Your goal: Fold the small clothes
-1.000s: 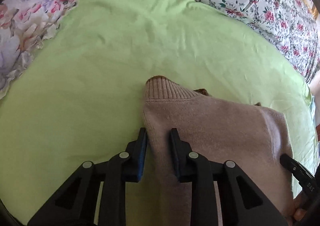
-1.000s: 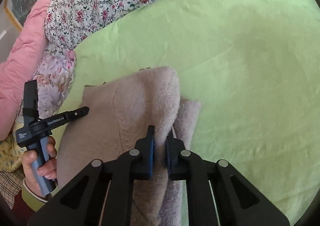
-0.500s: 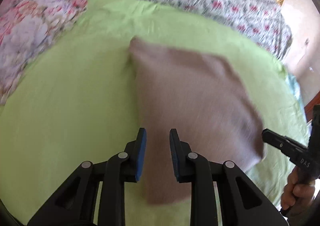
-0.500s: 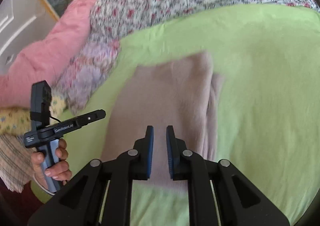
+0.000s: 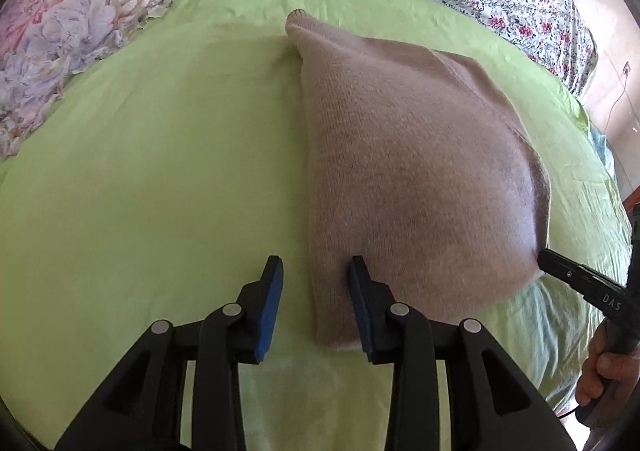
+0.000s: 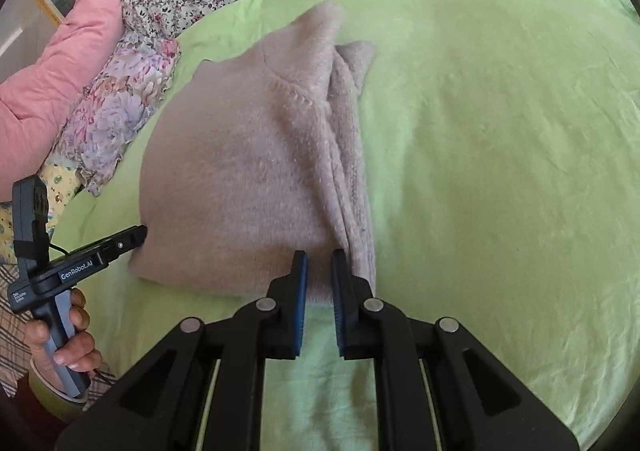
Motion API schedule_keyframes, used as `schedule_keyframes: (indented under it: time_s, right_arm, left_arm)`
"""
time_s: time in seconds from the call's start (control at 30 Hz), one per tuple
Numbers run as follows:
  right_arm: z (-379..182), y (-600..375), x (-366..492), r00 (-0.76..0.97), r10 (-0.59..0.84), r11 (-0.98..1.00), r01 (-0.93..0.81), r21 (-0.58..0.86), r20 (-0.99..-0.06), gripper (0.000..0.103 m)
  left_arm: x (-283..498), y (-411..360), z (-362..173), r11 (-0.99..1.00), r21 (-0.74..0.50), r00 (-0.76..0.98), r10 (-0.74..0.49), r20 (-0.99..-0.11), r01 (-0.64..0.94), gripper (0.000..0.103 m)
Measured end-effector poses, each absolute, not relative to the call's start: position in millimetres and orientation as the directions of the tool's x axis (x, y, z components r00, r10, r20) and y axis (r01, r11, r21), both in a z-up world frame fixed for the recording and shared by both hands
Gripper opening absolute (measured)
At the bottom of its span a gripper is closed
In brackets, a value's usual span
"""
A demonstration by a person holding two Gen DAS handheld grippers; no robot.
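Sweater (image 5: 412,171) folded on green sheet (image 5: 160,171), floral pillows (image 5: 60,31) beside, left tool (image 5: 316,271) opening, right tool (image 6: 319,263) nearly closed, empty.

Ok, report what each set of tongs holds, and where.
Nothing, seemingly. The sweater lies flat; left tongs are opening astride its near corner, right tongs nearly shut above its near edge.

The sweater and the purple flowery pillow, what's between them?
Only bare green sheet lies between the sweater and the pillow, seen in the left wrist view.
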State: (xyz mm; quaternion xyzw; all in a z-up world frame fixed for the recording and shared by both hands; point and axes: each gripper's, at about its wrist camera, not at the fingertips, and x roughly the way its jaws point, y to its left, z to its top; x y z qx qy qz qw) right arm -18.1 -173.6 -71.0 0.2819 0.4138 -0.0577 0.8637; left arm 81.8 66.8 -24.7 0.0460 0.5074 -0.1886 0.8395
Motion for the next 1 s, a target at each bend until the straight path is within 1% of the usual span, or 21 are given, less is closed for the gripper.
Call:
schedule_keyframes:
  time_s: [0.03, 0.1, 0.17, 0.2, 0.23, 0.27, 0.3, 0.33, 0.37, 0.47, 0.53, 0.63, 0.7, 0.77, 0.8, 0.93, 1.0]
  right_arm:
    - [-67.5, -171.3, -20.0, 0.649, 0.127, 0.840, 0.332, 0.429, -0.750, 0.013]
    - [-56.8, -165.0, -25.9, 0.656, 0.118, 0.851, 0.320, 0.417, -0.746, 0.013]
    - [-47.8, -158.2, -32.1, 0.669, 0.111, 0.859, 0.308, 0.410, -0.735, 0.014]
    - [-40.6, -152.1, -37.1, 0.682, 0.115, 0.862, 0.294, 0.414, -0.723, 0.015]
    - [-35.8, -148.6, -40.5, 0.692, 0.119, 0.863, 0.283, 0.419, -0.712, 0.016]
    - [-31.0, -144.9, -45.1, 0.701, 0.120, 0.864, 0.275, 0.421, -0.703, 0.020]
    - [-28.1, -142.2, -48.4, 0.707, 0.119, 0.865, 0.272, 0.423, -0.698, 0.027]
    - [-22.7, -137.2, -53.7, 0.716, 0.118, 0.866, 0.264, 0.424, -0.688, 0.031]
    - [-19.9, -134.5, -56.7, 0.721, 0.116, 0.868, 0.260, 0.423, -0.683, 0.037]
    - [-12.6, -125.2, -69.8, 0.727, 0.104, 0.880, 0.251, 0.403, -0.679, 0.040]
    - [-11.6, -121.4, -76.6, 0.724, 0.106, 0.883, 0.247, 0.399, -0.681, 0.042]
    - [-13.8, -113.9, -90.0, 0.717, 0.116, 0.883, 0.242, 0.401, -0.688, 0.047]
    - [-15.0, -108.0, -93.2, 0.711, 0.127, 0.887, 0.230, 0.400, -0.691, 0.056]
    - [-16.3, -101.8, -97.9, 0.707, 0.130, 0.895, 0.219, 0.389, -0.695, 0.063]
    - [-16.4, -99.2, -98.8, 0.704, 0.129, 0.899, 0.215, 0.383, -0.698, 0.065]
    - [-8.2, -95.6, -95.9, 0.700, 0.119, 0.912, 0.203, 0.356, -0.704, 0.065]
    - [1.7, -99.3, -93.7, 0.718, 0.103, 0.912, 0.208, 0.353, -0.689, 0.066]
  left_arm:
    - [76.2, 68.5, -21.1, 0.924, -0.112, 0.423, -0.272, -0.864, 0.366, 0.035]
    - [66.2, 70.2, -15.3, 0.927, -0.104, 0.433, -0.266, -0.861, 0.361, 0.041]
    - [54.6, 72.6, -8.7, 0.926, -0.113, 0.442, -0.276, -0.853, 0.360, 0.051]
    - [51.4, 73.6, -6.1, 0.924, -0.117, 0.444, -0.282, -0.850, 0.364, 0.055]
    - [45.0, 74.5, -2.9, 0.923, -0.118, 0.449, -0.287, -0.846, 0.367, 0.057]
    - [40.6, 75.4, -0.8, 0.922, -0.115, 0.454, -0.287, -0.843, 0.369, 0.059]
    - [34.3, 76.0, 1.9, 0.922, -0.106, 0.464, -0.284, -0.839, 0.373, 0.061]
    - [26.6, 76.4, 4.7, 0.922, -0.090, 0.477, -0.276, -0.835, 0.377, 0.063]
    - [18.5, 77.3, 7.4, 0.924, -0.069, 0.493, -0.263, -0.830, 0.377, 0.065]
    - [-5.0, 80.9, 12.5, 0.925, -0.013, 0.536, -0.232, -0.812, 0.380, 0.066]
    - [-20.0, 85.0, 12.7, 0.928, 0.016, 0.552, -0.208, -0.808, 0.373, 0.070]
    - [-37.1, 91.3, 8.7, 0.927, 0.024, 0.550, -0.201, -0.811, 0.376, 0.071]
    - [-43.2, 94.9, 4.6, 0.927, 0.037, 0.547, -0.187, -0.816, 0.373, 0.072]
    - [-49.1, 96.1, 1.4, 0.924, 0.044, 0.540, -0.183, -0.821, 0.381, 0.072]
    - [-50.3, 95.3, 1.2, 0.921, 0.047, 0.537, -0.182, -0.824, 0.386, 0.072]
    - [-41.0, 91.9, 12.6, 0.920, 0.053, 0.557, -0.189, -0.809, 0.389, 0.074]
    - [-33.3, 87.9, 23.3, 0.918, 0.056, 0.578, -0.198, -0.792, 0.392, 0.080]
